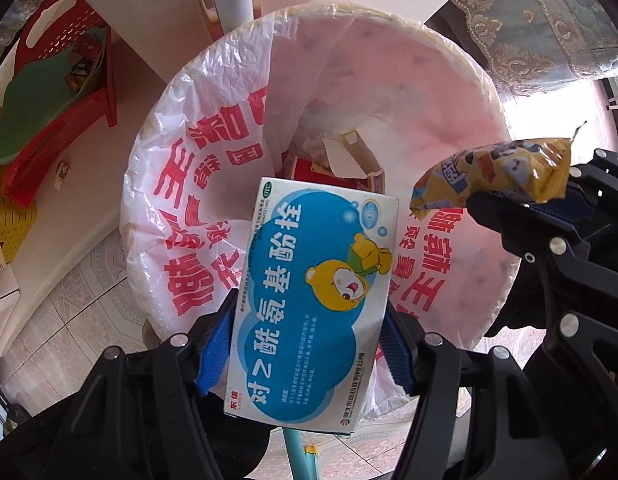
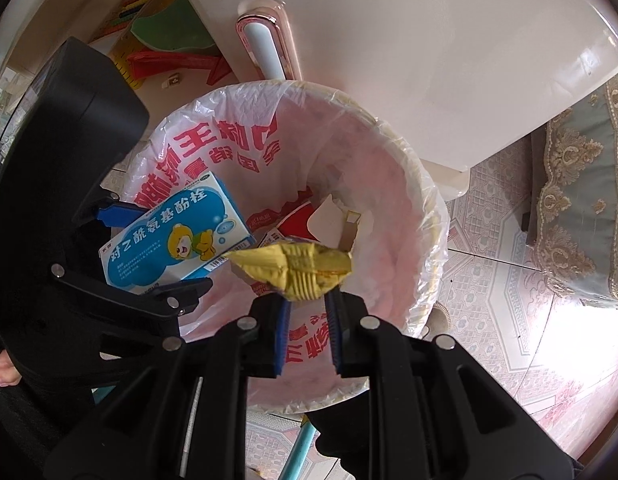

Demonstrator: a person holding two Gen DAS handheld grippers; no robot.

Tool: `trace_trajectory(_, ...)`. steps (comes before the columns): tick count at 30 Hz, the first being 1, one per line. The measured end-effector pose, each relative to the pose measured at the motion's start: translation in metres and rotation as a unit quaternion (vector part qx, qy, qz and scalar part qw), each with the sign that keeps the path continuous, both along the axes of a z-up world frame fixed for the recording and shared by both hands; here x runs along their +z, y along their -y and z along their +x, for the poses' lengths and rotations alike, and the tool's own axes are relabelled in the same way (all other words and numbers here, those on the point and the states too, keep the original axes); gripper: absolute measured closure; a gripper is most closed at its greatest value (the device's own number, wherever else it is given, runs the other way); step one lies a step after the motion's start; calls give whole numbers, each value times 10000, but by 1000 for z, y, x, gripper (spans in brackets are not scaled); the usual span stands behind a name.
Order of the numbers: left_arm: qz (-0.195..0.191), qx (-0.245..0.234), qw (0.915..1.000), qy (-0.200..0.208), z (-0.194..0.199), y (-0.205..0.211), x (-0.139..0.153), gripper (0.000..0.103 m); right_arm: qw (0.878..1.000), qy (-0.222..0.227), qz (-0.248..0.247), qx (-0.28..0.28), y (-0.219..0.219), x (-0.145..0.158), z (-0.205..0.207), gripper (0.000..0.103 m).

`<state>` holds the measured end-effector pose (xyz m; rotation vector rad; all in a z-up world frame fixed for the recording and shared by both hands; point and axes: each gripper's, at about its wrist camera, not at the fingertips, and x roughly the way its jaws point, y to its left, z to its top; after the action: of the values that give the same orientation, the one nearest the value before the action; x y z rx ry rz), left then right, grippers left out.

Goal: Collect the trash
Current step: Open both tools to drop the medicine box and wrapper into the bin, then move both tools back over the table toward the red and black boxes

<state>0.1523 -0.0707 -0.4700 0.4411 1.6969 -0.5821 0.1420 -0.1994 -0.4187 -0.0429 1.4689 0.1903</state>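
Over the lined trash bin [image 1: 213, 92]: left gripper [image 1: 309, 344] pinching a blue medicine box [image 1: 309, 300], right gripper [image 2: 307, 312] beside it pinching a yellow snack wrapper [image 2: 297, 268].

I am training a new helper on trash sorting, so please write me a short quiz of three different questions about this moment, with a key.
1. True or false: the left tongs hold the blue and white cardboard medicine box.
2. Multiple choice: the right tongs grip A) a red paper cup, B) the crinkled yellow plastic snack wrapper, C) nothing.
3. Fill in: both items hang above the round bin lined with a white plastic bag with red print; inside it already lies torn ______.

Key: 1 true; 2 B; 3 cardboard.
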Motion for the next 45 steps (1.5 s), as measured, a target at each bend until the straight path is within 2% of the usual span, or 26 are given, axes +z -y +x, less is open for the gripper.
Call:
trace_trajectory(11, 119, -57, 9999, 29, -2, 8, -1, 38, 10000, 9, -1, 49, 0, -3, -3, 86)
trace_trajectory(14, 109, -71, 9999, -14, -3, 10, 0, 28, 10000, 30, -28, 66, -1, -3, -3, 76)
trace_trajectory(15, 132, -109, 9999, 22, -3, 11, 1, 28, 9999, 48, -63, 74, -2, -3, -3, 75)
trace_trajectory(17, 198, -167, 9996, 82, -5, 12, 1, 27, 9999, 81, -91, 25, 0, -1, -3, 65)
trace_trajectory(19, 188, -163, 9997, 84, -6, 10, 0, 27, 10000, 66, -20, -29, 2, -1, -2, 63)
trace_trajectory(34, 244, -284, 9989, 275, -12, 8, 10, 27, 9999, 91, 57, -2, -1, 3, -6, 60)
trace_trajectory(40, 173, -358, 9985, 378, -22, 2, 31, 27, 9992, 295, 266, 9, -2, 30, -18, 43)
trace_trajectory(42, 140, -402, 9977, 520, -27, 0, 47, 27, 9985, 460, 276, 55, -4, 46, -24, 39)
trace_trajectory(45, -105, -472, 9967, 647, -35, -5, 84, 27, 9966, 731, 341, 186, -4, 80, -37, 39)
